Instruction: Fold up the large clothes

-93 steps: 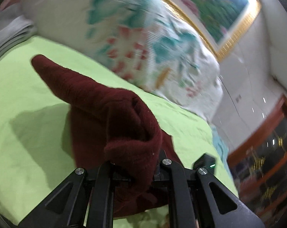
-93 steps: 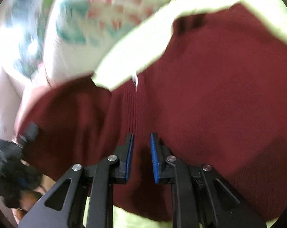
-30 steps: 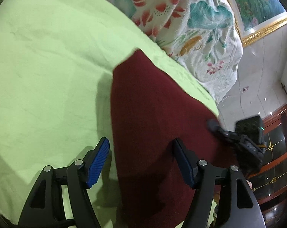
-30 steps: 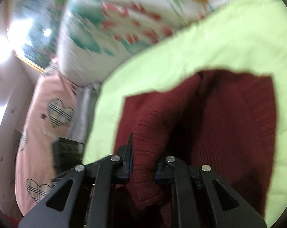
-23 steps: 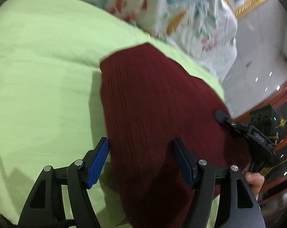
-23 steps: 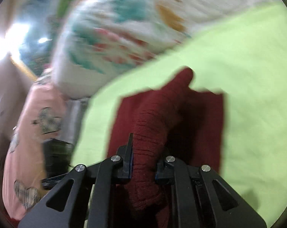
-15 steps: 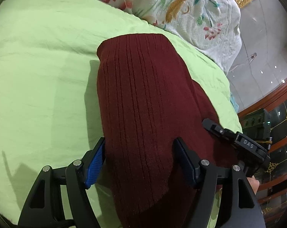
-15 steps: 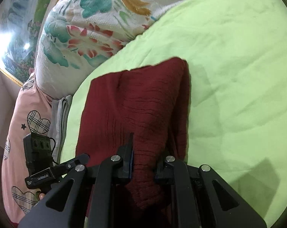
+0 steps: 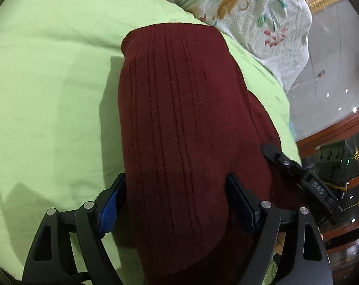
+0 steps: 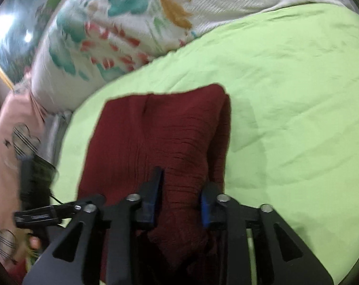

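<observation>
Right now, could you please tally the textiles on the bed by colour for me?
Dark red: 1, the folded sweater
Light green: 1, the bed sheet
White floral: 1, the quilt
Pink with hearts: 1, the pillow
Grey: 1, a folded cloth
Total: 5

Knit garment (image 9: pixel 179 123): dark maroon, vertical ribbing, frame centre. Sheet (image 9: pixel 49 83): plain lime green, left. Quilt (image 9: pixel 262 16): white, teal, red and orange floral print, top. Pink cloth (image 10: pixel 6 142): plaid hearts, left edge.

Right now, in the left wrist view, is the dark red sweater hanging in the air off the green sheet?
No: the dark red sweater lies folded flat on the green sheet, with nothing lifting it.
</observation>
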{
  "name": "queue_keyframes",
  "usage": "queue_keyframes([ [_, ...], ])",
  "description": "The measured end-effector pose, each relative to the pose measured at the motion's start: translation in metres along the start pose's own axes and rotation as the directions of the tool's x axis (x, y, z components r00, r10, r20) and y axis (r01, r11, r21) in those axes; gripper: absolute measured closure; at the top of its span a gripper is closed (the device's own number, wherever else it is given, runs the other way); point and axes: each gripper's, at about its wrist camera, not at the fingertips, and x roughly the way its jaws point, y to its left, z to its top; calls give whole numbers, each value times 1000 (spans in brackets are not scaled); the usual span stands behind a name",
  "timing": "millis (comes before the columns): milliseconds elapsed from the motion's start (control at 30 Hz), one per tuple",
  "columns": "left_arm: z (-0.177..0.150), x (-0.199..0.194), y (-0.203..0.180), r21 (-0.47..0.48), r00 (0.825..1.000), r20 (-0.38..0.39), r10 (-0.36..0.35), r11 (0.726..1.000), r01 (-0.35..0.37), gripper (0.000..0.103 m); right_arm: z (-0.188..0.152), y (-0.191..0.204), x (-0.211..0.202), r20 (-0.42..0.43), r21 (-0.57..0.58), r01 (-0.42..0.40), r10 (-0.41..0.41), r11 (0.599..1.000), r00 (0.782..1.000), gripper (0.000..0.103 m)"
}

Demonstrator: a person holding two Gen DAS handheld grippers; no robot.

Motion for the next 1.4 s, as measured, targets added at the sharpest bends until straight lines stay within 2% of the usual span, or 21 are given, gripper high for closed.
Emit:
queue_keyframes([
  [33, 0, 0, 0, 3, 1000, 1, -1, 1000, 1, 20, 1, -2, -6, 24, 9, 9, -10, 1000, 1000, 47],
  [67, 0, 0, -1, 8, 1000, 2, 2, 1000, -2, 20, 3, -4, -10, 43, 16, 18, -19, 1000, 999, 29],
  [100, 1, 1, -3, 14, 1000, 2, 9, 1000, -9, 20, 4, -7, -11, 43, 22, 10, -11, 1000, 999, 24],
  [267, 3, 4, -9, 36, 1000, -8, 6, 999, -5, 22, 10, -23, 8, -51, 112, -93, 100, 989, 994, 24],
  [400, 4, 6, -6, 41, 999, -16, -33, 999, 34, 29, 7, -25, 34, -145, 99, -106, 120, 989, 982, 24],
  [467, 5, 6, -9, 54, 999, -10, -31, 998, 32, 35, 7, -20, 38, -173, 85, -120, 133, 989, 976, 30],
  [500, 4, 6, -11, 62, 1000, -4, -25, 998, 25, 37, 6, -17, 41, -191, 83, -130, 144, 988, 971, 50],
  [533, 4, 4, -14, 71, 1000, 7, -12, 997, 11, 41, 4, -16, 45, -213, 102, -156, 175, 982, 961, 60],
  [567, 3, 3, -17, 76, 1000, 17, -4, 997, 2, 44, 1, -15, 47, -220, 124, -168, 192, 978, 956, 63],
  [633, -1, -4, -21, 89, 999, 40, 3, 996, -7, 49, -2, -9, 42, -199, 103, -164, 182, 981, 963, 70],
  [767, -15, -36, -24, 104, 995, 95, -4, 995, -6, 53, -8, 17, 23, -153, 87, -197, 209, 977, 966, 72],
  [867, -32, -72, -13, 99, 990, 138, 15, 995, -29, 53, -17, 50, 18, -153, 59, -259, 265, 964, 952, 72],
  [933, -43, -99, 2, 75, 987, 158, 34, 996, -46, 53, -27, 73, 22, -166, 52, -307, 311, 950, 936, 72],
  [1100, -71, -170, 50, 4, 979, 186, 85, 996, -87, 53, -60, 135, 55, -236, 64, -441, 443, 895, 865, 72],
  [1200, -85, -191, 81, -41, 979, 167, 113, 993, -107, 53, -77, 152, 78, -281, 90, -464, 470, 881, 837, 72],
  [1233, -90, -191, 90, -55, 979, 157, 128, 991, -121, 53, -83, 155, 88, -301, 96, -454, 461, 886, 835, 72],
  [1300, -97, -187, 107, -87, 981, 144, 133, 989, -121, 50, -96, 156, 103, -327, 96, -413, 421, 906, 846, 71],
  [1400, -100, -186, 115, -105, 979, 176, 101, 991, -83, 40, -103, 147, 106, -312, 142, -413, 437, 900, 844, 68],
])
